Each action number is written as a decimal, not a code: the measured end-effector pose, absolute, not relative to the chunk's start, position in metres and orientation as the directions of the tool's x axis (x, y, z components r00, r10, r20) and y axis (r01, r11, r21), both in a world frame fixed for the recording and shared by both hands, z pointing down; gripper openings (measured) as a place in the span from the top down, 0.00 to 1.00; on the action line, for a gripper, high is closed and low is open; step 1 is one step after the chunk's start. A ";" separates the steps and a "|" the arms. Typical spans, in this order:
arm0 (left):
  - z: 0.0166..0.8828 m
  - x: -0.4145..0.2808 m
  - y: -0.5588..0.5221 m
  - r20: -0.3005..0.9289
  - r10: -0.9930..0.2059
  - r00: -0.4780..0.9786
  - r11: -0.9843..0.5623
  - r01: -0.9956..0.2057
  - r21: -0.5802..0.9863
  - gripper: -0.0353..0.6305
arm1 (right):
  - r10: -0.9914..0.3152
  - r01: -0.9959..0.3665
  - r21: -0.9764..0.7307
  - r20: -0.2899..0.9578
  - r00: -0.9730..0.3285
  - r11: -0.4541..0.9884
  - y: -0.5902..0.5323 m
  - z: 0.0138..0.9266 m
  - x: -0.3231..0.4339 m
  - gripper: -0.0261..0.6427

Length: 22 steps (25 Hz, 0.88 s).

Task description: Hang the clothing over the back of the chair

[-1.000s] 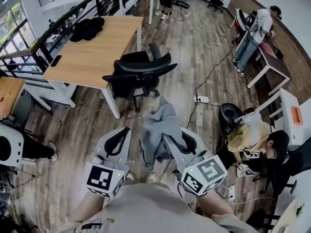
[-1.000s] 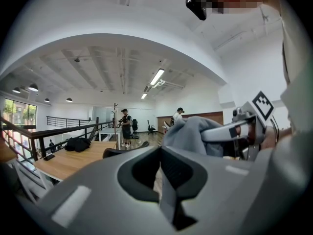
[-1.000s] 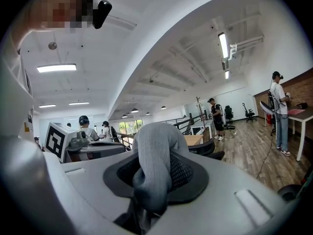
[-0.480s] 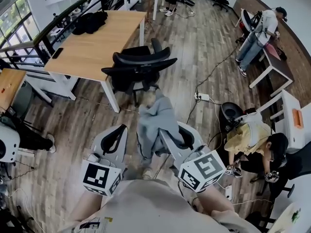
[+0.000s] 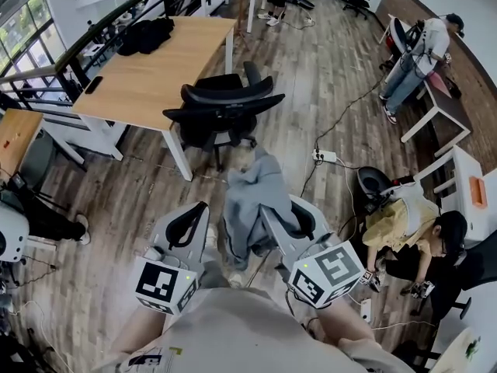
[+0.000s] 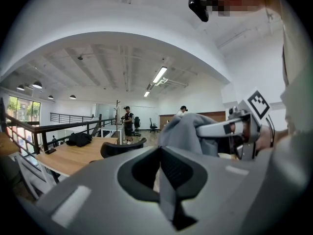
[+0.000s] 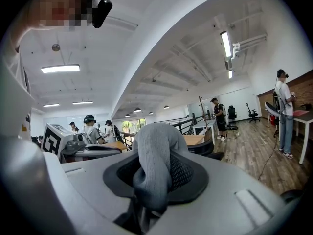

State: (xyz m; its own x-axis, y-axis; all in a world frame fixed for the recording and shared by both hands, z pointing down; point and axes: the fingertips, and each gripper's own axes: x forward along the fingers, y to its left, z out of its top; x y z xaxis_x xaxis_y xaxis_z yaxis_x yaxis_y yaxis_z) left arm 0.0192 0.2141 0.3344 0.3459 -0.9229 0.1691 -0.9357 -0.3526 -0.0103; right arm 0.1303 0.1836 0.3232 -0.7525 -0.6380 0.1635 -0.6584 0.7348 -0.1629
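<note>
Clothing of soft grey fabric (image 5: 252, 199) hangs bunched from the right gripper (image 5: 272, 224), whose two pale grey jaws are closed down on a thick fold of it; in the right gripper view the fold bulges up out of the black pads and fills the gap between them. The rest of the clothing droops in front of the person above the brown wood-plank floor (image 5: 326, 76). The left gripper (image 5: 194, 217) is held just beside it, jaws brought together with nothing between them, not touching the cloth. The black mesh-backed office chair (image 5: 225, 109) stands beyond the clothing and apart from it, its back bare, drawn up at the corner of the light wooden table with white legs (image 5: 147, 72).
</note>
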 end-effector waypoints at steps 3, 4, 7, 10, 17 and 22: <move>0.335 0.018 0.205 0.166 -0.921 0.351 -0.358 -0.934 -0.008 0.94 | -0.643 -0.663 -0.156 0.165 -0.748 0.732 0.176 0.323 0.129 0.80; 0.335 0.017 0.200 0.162 -0.921 0.353 -0.359 -0.933 -0.007 0.94 | -0.644 -0.664 -0.150 0.165 -0.747 0.732 0.173 0.323 0.128 0.80; 0.334 0.011 0.185 0.150 -0.922 0.357 -0.362 -0.932 -0.001 0.94 | -0.649 -0.669 -0.137 0.165 -0.743 0.731 0.159 0.324 0.123 0.80; 0.337 0.003 0.168 0.148 -0.921 0.361 -0.364 -0.931 0.005 0.94 | -0.656 -0.676 -0.136 0.166 -0.737 0.725 0.142 0.327 0.117 0.80; 0.337 -0.018 0.108 0.140 -0.916 0.375 -0.377 -0.926 0.008 0.94 | -0.666 -0.687 -0.136 0.170 -0.726 0.714 0.088 0.325 0.098 0.80; 0.332 -0.033 0.063 0.132 -0.912 0.388 -0.392 -0.920 0.003 0.94 | -0.686 -0.705 -0.138 0.162 -0.709 0.696 0.047 0.321 0.087 0.80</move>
